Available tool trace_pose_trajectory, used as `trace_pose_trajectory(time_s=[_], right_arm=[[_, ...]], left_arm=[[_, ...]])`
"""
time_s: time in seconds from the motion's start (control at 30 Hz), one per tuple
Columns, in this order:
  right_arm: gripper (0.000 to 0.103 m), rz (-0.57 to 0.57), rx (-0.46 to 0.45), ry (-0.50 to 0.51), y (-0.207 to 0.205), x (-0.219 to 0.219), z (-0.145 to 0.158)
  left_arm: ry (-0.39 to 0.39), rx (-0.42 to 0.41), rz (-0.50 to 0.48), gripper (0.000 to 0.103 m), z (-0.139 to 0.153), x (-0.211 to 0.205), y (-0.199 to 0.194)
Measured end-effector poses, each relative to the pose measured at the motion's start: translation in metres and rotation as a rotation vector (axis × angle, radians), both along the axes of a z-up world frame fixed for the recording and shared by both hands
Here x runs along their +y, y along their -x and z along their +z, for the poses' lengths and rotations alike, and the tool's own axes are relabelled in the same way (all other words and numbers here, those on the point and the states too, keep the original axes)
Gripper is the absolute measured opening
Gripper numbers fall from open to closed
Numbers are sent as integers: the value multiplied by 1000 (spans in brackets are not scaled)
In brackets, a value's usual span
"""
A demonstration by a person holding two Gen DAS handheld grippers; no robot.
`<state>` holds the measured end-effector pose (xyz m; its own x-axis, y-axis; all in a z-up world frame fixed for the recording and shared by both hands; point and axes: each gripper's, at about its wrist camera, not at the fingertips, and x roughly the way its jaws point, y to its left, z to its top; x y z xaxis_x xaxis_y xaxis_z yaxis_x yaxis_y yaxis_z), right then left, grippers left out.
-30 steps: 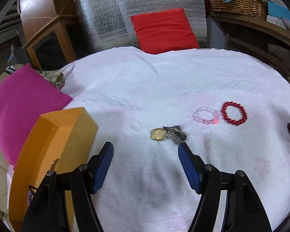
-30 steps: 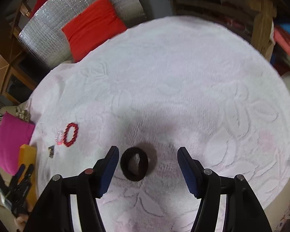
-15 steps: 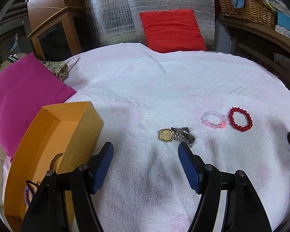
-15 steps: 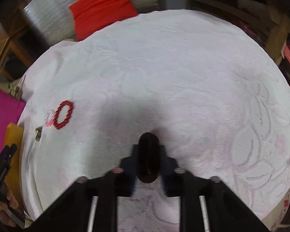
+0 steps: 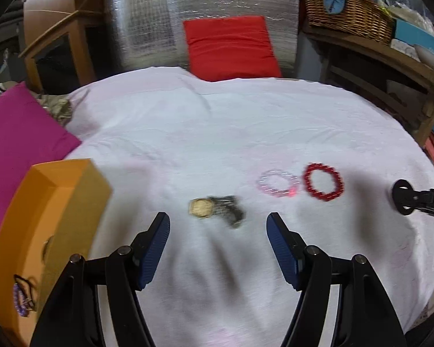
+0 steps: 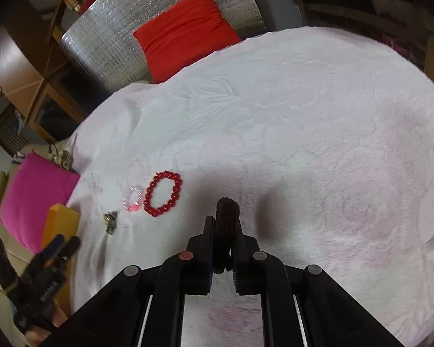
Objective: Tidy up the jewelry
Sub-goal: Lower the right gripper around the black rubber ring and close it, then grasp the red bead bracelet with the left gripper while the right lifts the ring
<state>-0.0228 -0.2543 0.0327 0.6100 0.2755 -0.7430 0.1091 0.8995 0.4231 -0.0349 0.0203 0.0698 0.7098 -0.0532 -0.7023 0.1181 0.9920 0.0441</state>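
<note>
My right gripper (image 6: 224, 231) is shut on a black ring-shaped band (image 6: 227, 217) and holds it above the white cloth; it also shows at the right edge of the left wrist view (image 5: 403, 198). My left gripper (image 5: 218, 225) is open and empty, just in front of a gold watch (image 5: 214, 208). A pink bead bracelet (image 5: 277, 185) and a red bead bracelet (image 5: 322, 182) lie right of the watch. An orange box (image 5: 58, 211) stands at the left with a purple bracelet (image 5: 20, 300) inside.
The round table wears a white embossed cloth (image 6: 303, 115). A magenta cushion (image 5: 17, 144) lies left of the box. A red cushion (image 5: 231, 46) leans on a silver foil panel behind the table. A wicker basket (image 5: 347, 14) sits on a shelf at the back right.
My right gripper has shut on the black band and lifted it off the cloth, moving left toward the bracelets. My left gripper has drawn back a little, staying open.
</note>
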Motion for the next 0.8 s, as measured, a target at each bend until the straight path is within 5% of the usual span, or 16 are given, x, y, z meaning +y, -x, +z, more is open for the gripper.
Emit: trace_pose_trajectory(time_s=[0.3,0.4,0.57,0.8], right_arm=[[11,-47,48,-86,-17,-22,-13],[11,-53,46,-100,-20,-28,-14],[11,-48,46,-99,-21,-34,-14],[11,-66,45,-128,-23,-44,-15]], left_arm=[[37,-26,-112,70,-1,-50,-38],[83,15,-167,70,-6,-65,-55],[5,75,-249,60,-17,-91,-71],[25,149,-352,59,-29,-112,-62]])
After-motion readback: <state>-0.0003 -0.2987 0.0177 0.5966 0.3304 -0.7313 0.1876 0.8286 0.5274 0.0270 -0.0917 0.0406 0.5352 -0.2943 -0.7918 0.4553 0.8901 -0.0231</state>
